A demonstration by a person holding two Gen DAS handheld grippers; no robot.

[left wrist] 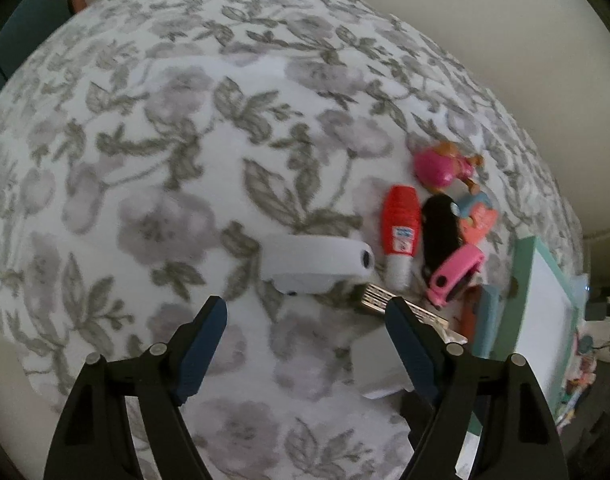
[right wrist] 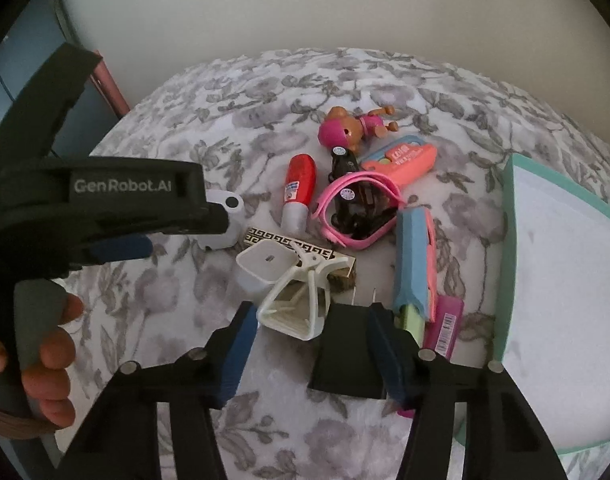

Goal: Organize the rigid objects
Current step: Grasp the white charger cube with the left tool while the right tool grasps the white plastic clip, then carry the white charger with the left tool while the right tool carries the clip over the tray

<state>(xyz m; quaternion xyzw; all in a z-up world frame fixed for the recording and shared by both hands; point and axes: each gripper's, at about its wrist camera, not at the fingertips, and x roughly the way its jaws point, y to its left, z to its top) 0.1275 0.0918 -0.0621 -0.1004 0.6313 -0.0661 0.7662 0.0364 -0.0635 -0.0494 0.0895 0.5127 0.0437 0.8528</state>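
Note:
A heap of small rigid objects lies on a floral bedsheet (left wrist: 185, 168). My left gripper (left wrist: 307, 312) is open and empty, just short of a white plastic device (left wrist: 317, 264). A red and white bottle (left wrist: 401, 232), a black toy car (left wrist: 441, 232) and a pink doll (left wrist: 445, 164) lie beyond it. In the right wrist view my right gripper (right wrist: 311, 320) is open around a white plastic frame piece (right wrist: 297, 304), with a black block (right wrist: 349, 352) by its right finger. The left gripper's body (right wrist: 105, 208) shows at left, over the white device (right wrist: 225, 220).
A teal-framed whiteboard (right wrist: 565, 248) lies at the right. A pink band (right wrist: 361, 208), a coral toy (right wrist: 401, 158), a blue and pink case (right wrist: 415, 256), a patterned box (right wrist: 301, 252), a white cube (right wrist: 265, 268) and a magenta item (right wrist: 445, 328) crowd the heap. A wall stands behind the bed.

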